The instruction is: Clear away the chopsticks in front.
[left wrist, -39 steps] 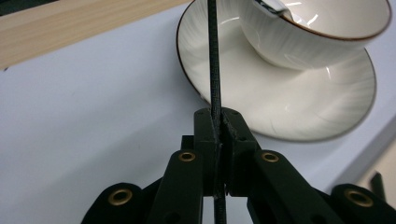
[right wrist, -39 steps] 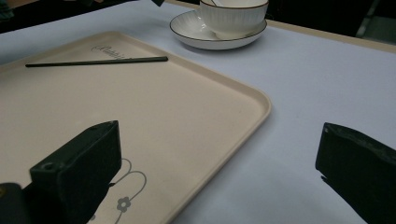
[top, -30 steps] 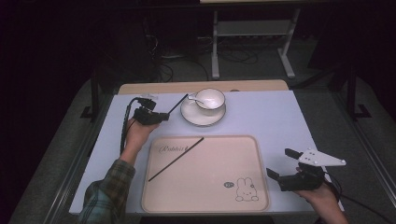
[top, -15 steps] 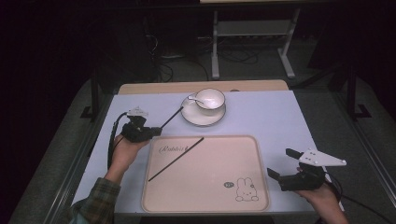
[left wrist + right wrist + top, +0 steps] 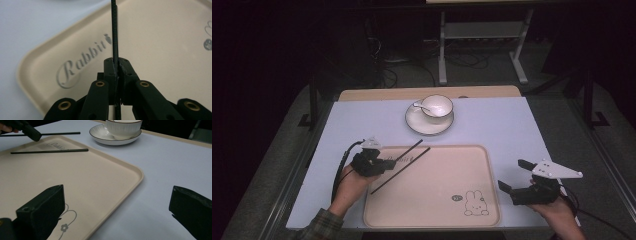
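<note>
While the left gripper (image 5: 382,164) is clamped on one black chopstick (image 5: 114,37), the step in hand looks like carrying that stick onto the beige tray (image 5: 472,160) to join its mate. In the left gripper view the jaws are pressed together on the stick, which runs straight out over the tray's "Rabbit" lettering (image 5: 82,58). In the high view the held chopstick angles up and right across the tray's far-left corner, just beside the second chopstick (image 5: 401,170), which lies flat on the tray. Whether the held one touches the tray rim, cannot tell.

Right gripper (image 5: 518,181) hovers at the tray's near-right corner, jaws wide apart, holding nothing; it seems idle.

Cup (image 5: 437,105) with a spoon (image 5: 419,105) sits on its saucer (image 5: 429,125) farther back on the counter (image 5: 512,125), apart from the tray.

Next move likely: lower the held stick parallel to the lying one, keeping clear of it, then part the jaws.
</note>
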A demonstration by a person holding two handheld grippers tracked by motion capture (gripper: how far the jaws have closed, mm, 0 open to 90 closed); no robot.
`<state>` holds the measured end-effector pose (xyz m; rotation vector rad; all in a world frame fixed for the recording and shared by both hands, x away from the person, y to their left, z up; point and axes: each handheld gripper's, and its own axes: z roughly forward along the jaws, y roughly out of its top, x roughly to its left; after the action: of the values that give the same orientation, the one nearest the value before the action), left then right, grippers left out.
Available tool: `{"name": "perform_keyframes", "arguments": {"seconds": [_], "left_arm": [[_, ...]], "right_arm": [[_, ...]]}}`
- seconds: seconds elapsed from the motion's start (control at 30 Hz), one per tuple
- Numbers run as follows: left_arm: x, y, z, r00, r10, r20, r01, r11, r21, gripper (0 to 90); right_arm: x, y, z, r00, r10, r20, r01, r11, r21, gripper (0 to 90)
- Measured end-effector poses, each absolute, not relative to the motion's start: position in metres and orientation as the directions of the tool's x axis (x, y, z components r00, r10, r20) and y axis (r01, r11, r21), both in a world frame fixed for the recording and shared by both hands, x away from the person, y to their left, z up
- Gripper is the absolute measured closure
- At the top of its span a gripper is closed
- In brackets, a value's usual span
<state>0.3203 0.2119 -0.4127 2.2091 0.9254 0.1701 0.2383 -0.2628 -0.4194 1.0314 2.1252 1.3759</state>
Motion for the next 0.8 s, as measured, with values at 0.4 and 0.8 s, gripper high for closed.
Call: {"name": "perform_keyframes", "arguments": {"seconds": [0.4, 0.8], "left_arm": [[0.313, 0.182, -0.431, 0.769, 0.633, -0.086, 0.536, -0.565, 0.627, 85.1], [0.314, 0.179, -0.436, 0.768, 0.637, -0.073, 0.537, -0.576, 0.616, 83.8]], "right_arm": [[0.238, -0.262, -0.42, -0.649, 0.759, 0.053, 0.363, 0.247, 0.898, 0.0], [0.238, -0.262, -0.42, -0.652, 0.756, 0.053, 0.362, 0.249, 0.898, 0.0]]}}
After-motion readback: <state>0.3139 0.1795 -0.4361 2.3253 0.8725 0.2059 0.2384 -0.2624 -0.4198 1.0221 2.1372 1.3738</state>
